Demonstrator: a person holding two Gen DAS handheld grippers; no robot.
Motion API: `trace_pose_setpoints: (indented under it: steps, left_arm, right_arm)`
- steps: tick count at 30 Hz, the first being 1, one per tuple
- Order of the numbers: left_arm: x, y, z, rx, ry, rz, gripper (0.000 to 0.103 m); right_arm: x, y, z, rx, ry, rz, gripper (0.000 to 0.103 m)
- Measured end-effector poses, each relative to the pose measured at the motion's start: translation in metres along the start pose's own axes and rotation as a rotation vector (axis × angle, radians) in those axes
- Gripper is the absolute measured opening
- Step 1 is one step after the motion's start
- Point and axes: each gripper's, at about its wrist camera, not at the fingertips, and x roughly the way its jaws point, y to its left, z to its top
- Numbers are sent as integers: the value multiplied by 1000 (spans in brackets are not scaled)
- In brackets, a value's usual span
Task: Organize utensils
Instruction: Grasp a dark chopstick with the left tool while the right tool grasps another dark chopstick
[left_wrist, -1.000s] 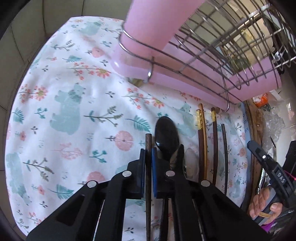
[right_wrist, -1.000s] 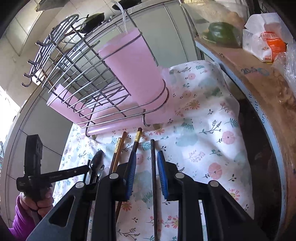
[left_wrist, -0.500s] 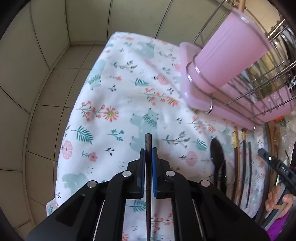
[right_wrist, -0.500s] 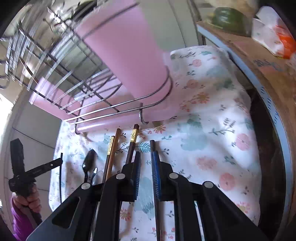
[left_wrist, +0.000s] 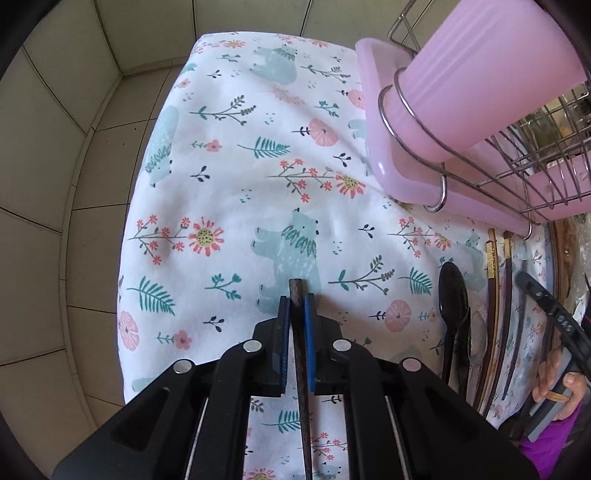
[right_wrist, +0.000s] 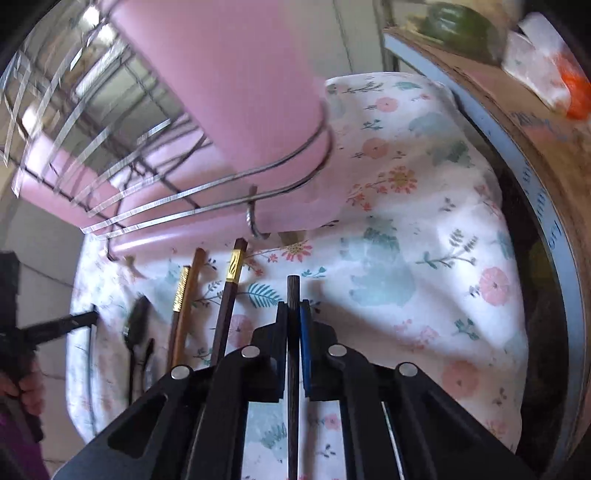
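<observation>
In the left wrist view my left gripper pinches a dark chopstick between its blue pads above the floral cloth. Its jaws are starting to open, with the stick still gripped. My right gripper is closing, and its pads press a second dark chopstick that lies on the cloth. Left of it lie two gold-banded chopsticks and a black spoon. The pink utensil cup hangs in the wire rack just beyond. The spoon also shows at the right of the left wrist view.
The rack stands on a pink drip tray at the back of the cloth. Tiled wall borders the cloth on the left. A round wooden board carrying a tissue pack sits to the right. A hand grips the right tool.
My left gripper has carried its chopstick left, away from the row of utensils. The right gripper's jaws have closed onto the dark chopstick, and it has sunk closer to the cloth.
</observation>
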Motion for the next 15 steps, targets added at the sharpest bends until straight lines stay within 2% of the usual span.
trace_pose_setpoints:
  steps: [3, 7, 9, 12, 15]
  left_arm:
    - [1, -2, 3, 14, 6, 1, 7]
    - [2, -4, 5, 4, 39, -4, 7]
    - [2, -5, 6, -1, 52, -2, 7]
    - [4, -3, 11, -4, 64, 7, 7]
    - [5, -6, 12, 12, 52, 26, 7]
  right_arm:
    - [-8, -9, -1, 13, -11, -6, 6]
    - [-4, -15, -5, -21, 50, -41, 6]
    - [-2, -14, -4, -47, 55, -53, 7]
    - [-3, -14, -5, -36, 62, -25, 14]
    - [-1, -20, -2, -15, 92, 6, 14]
